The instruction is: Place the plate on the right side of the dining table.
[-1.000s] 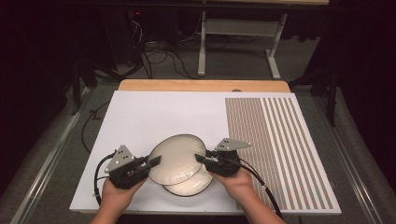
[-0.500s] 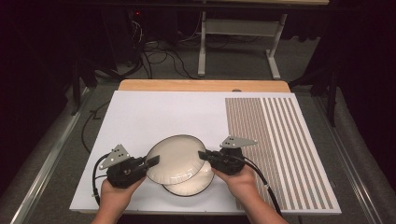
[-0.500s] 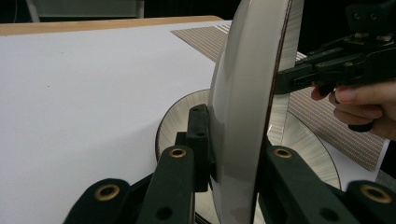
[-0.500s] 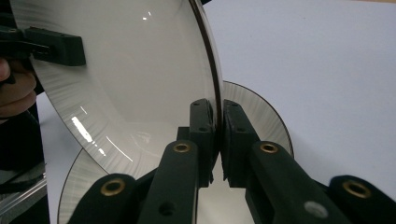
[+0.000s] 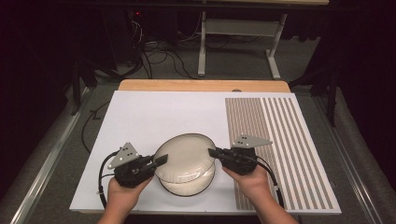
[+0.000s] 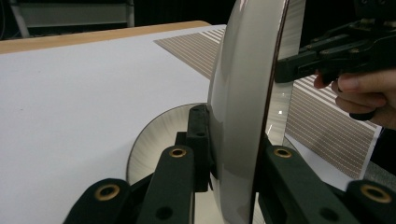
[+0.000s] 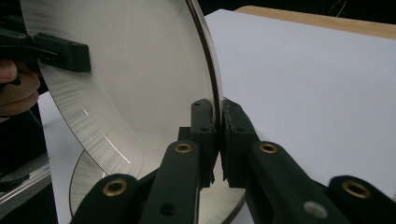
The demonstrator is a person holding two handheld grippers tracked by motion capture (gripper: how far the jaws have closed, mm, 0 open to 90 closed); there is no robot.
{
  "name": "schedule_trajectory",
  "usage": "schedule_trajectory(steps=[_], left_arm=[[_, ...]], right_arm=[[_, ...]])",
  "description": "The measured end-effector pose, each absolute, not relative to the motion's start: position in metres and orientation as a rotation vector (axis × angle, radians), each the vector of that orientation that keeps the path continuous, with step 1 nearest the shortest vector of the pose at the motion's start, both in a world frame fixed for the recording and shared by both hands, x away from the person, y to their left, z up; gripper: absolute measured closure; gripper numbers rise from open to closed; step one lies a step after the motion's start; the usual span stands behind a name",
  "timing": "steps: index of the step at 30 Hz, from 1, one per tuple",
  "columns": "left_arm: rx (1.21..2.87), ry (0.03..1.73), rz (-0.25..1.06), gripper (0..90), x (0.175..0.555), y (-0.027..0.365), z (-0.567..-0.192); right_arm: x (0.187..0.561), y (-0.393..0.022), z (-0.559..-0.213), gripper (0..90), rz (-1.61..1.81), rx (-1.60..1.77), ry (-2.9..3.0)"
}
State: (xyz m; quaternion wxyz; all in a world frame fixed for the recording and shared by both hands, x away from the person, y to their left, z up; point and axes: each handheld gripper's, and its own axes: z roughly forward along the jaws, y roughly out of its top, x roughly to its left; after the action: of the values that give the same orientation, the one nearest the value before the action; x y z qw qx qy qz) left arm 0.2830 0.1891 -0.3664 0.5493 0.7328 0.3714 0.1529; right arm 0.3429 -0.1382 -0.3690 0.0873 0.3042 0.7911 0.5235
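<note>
**A:** What do you have from the high view?

**B:** I see the left gripper (image 5: 161, 161) pinching the left rim of the upper plate (image 5: 184, 157), and the right gripper (image 5: 214, 152) pinching its right rim. The plate hangs between them, just above the lower plate (image 5: 189, 186), which lies on the white sheet (image 5: 154, 116) near the front edge. The striped panel (image 5: 280, 140) lies to the right.

**A:** And the left gripper view?

**B:** There I see the upper plate (image 6: 238, 107) edge-on, its rim clamped between my two black jaws. The lower plate (image 6: 159, 140) lies flat on the sheet behind them. Farther off, the right gripper (image 6: 285, 70) bites the far rim, a hand (image 6: 364, 93) behind it.

**A:** Right gripper view?

**B:** My jaws have just been closing, and now they press together on the thin rim of the upper plate (image 7: 140, 74). The lower plate's (image 7: 88, 182) edge peeks out beneath. Across the dish, the left gripper (image 7: 79, 56) grips the opposite rim.
</note>
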Motion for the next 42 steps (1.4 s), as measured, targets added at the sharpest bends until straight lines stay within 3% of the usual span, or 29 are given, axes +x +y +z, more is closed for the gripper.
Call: schedule_trajectory(steps=[28,42], left_arm=[[1.823,0.750,0.274,78.8,0.322,0.084,-0.351],[1.861,0.736,0.221,77.4,0.338,0.046,-0.353]], right_arm=[[0.328,-0.249,-0.348,87.5,1.499,0.997,2.182],[0.323,-0.283,-0.347,87.9,1.468,1.055,2.141]])
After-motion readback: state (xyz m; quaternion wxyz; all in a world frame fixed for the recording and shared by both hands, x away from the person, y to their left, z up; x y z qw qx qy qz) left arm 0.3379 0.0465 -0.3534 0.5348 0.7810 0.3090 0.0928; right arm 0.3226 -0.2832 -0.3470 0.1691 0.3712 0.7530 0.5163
